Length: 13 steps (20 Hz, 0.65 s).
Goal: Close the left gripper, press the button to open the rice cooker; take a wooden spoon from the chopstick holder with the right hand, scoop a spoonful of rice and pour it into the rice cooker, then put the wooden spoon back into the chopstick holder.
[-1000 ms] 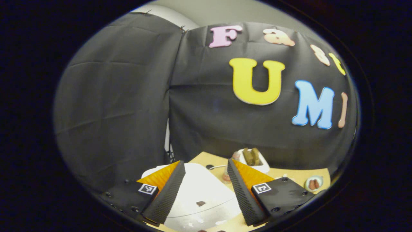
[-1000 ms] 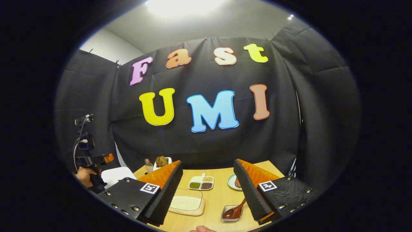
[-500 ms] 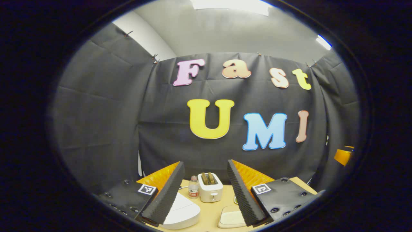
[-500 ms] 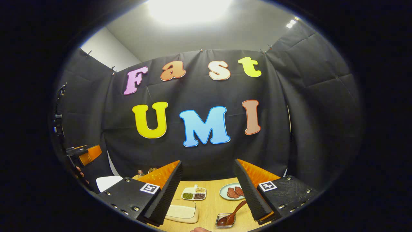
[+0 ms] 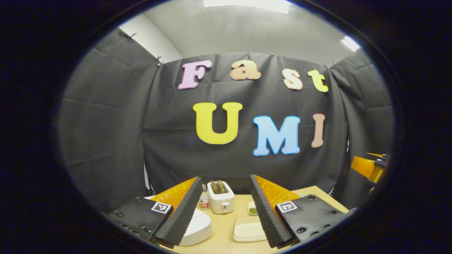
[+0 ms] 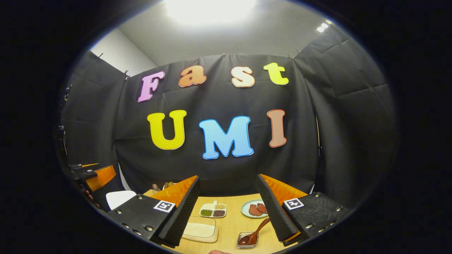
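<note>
Cooker (image 5: 197,227) is seen low in the left gripper view, lid down, partly behind the left gripper (image 5: 226,211), whose jaws are held wide and empty. Right gripper (image 6: 229,211) is likewise spread, nothing held; spoon (image 6: 252,233) is resting in a small dish (image 6: 247,240) below. Risk judged: unclosed jaws could straddle the button and miss.

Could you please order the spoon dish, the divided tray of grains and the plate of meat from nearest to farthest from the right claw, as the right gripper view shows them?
From the right claw:
1. Spoon dish, low, just right of centre.
2. Divided tray of grains, farther back, left of centre.
3. Plate of meat, back right, too close to the tray to rank firmly.
</note>
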{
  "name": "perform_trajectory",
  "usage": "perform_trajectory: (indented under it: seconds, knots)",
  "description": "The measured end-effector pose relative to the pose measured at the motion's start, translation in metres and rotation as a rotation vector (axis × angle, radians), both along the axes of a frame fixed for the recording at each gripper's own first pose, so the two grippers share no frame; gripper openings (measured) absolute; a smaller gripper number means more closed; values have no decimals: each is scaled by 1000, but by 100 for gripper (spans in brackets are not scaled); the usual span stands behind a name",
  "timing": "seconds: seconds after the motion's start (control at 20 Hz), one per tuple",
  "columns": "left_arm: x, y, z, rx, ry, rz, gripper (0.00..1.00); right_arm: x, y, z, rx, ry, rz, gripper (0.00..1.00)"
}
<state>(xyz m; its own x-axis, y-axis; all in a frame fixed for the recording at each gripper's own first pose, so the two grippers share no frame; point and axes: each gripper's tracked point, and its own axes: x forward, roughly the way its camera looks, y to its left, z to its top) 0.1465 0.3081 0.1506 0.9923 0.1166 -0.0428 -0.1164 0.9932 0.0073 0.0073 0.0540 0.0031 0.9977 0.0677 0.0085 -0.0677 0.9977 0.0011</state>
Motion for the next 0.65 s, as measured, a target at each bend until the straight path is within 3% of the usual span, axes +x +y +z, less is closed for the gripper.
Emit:
perform_trajectory:
  seconds: [0.65]
  knots:
    - [-6, 21, -18, 13, 28, -18, 97, -8, 6, -7, -34, 9, -37, 96]
